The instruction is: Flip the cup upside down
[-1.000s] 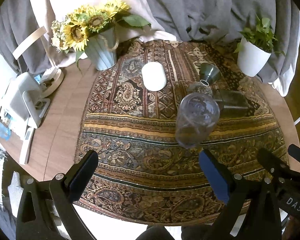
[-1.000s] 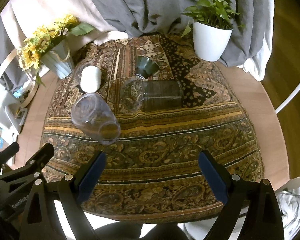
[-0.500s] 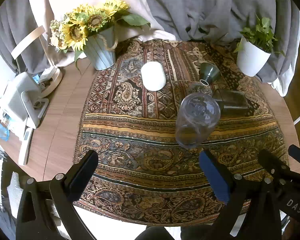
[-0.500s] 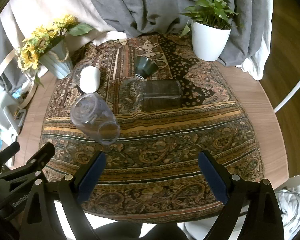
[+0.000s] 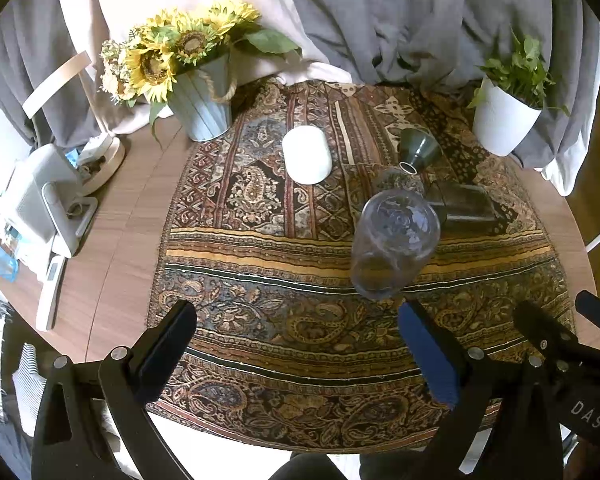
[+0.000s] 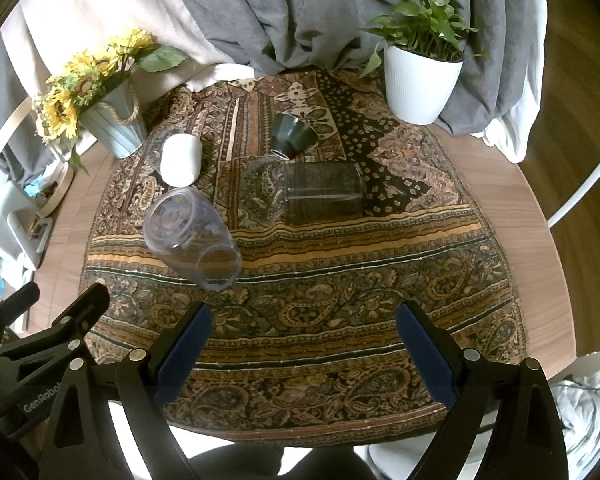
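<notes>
Several cups stand on a patterned cloth [image 5: 260, 280]. A clear plastic cup [image 5: 394, 240] [image 6: 192, 236] stands upside down nearest me, base up. A white cup [image 5: 307, 154] [image 6: 181, 160] stands further back. A dark green cup [image 5: 418, 148] [image 6: 294, 132] lies tilted at the back. A clear square glass [image 6: 320, 192] [image 5: 460, 208] lies on its side. My left gripper [image 5: 296, 344] is open and empty, above the cloth's near edge. My right gripper [image 6: 304, 340] is open and empty, right of the clear cup.
A sunflower pot [image 5: 204, 104] [image 6: 116, 124] stands at the back left, a white plant pot [image 5: 504, 120] [image 6: 420, 84] at the back right. White devices [image 5: 44, 200] lie on the round wooden table's left side [image 5: 132, 208]. Grey curtains hang behind.
Both views have barely shifted. The cups have not moved and both grippers stay open.
</notes>
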The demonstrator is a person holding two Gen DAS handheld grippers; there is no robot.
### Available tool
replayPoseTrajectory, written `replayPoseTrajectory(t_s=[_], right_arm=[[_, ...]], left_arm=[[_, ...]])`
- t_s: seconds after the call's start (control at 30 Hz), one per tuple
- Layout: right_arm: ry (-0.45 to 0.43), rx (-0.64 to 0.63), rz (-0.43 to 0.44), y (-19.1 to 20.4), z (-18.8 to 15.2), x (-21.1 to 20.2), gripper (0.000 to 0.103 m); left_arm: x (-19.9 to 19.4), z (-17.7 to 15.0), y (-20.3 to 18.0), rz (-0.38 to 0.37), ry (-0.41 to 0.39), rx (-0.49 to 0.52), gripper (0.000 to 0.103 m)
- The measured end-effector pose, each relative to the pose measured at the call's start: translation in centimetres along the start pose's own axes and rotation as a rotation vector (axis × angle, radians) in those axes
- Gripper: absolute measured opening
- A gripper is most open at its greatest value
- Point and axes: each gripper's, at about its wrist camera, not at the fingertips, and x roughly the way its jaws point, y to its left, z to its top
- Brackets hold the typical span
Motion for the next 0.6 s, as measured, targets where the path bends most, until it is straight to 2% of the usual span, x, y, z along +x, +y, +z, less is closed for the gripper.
replayPoseTrajectory(t_s=[0.6], right_arm=[[0.001, 0.001, -0.002, -0.06, 0.03, -0.11, 0.094]], left_arm=[[-0.27, 0.09, -0.24, -0.011, 0.005, 0.0, 0.103]])
